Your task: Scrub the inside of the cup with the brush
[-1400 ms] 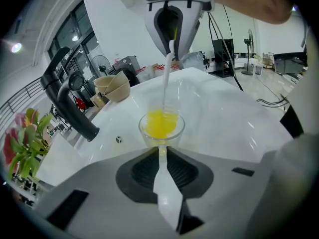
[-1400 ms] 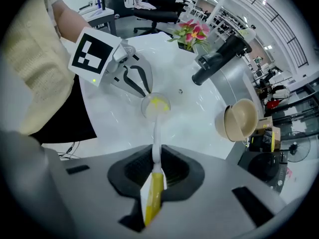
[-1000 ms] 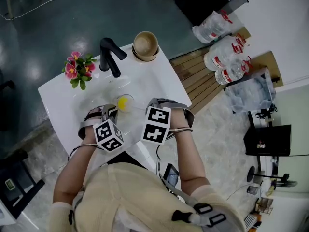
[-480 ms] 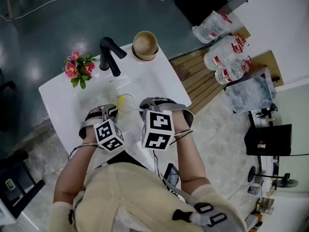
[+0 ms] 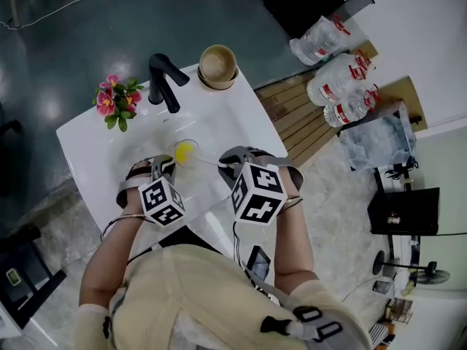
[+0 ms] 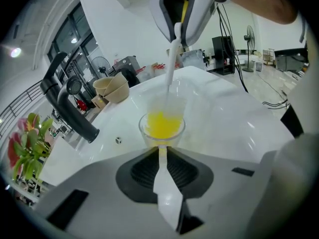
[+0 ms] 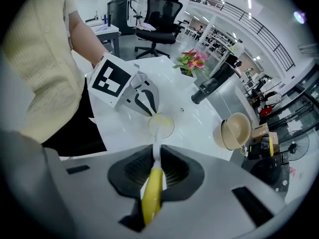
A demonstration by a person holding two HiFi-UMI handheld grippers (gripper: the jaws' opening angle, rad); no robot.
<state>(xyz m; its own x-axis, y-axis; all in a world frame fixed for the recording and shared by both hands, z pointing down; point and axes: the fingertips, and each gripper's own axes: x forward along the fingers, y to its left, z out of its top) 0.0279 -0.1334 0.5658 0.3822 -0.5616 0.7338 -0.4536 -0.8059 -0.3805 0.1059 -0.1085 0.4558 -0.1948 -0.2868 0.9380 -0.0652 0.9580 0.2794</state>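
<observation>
The small clear round cup (image 6: 162, 128) sits low over the glossy white basin top (image 5: 226, 115), near its front edge and between the two grippers. The left gripper (image 6: 162, 156) is pinched on a flat white handle (image 6: 164, 188) that runs up to the cup's rim, by the look of it the cup's own grip. The right gripper (image 7: 155, 158) is clamped on the slim brush (image 7: 152, 193) with its yellow grip, thin white shaft and yellow head; it points steeply down, and the head lies inside the cup, against the bottom as far as can be told. To scrub well, the left side's job is simply to hold firm, since a cup gripped only by that thin handle will likely want to twist or tip once the brush drags on the wall. The right side should keep the shaft close to the cup's centre line, sweep the head round the wall and down into the bottom edge, and press lightly. The shaft looks slender enough to bend, and a hard sideways shove could lever the cup out of the left jaws.
</observation>
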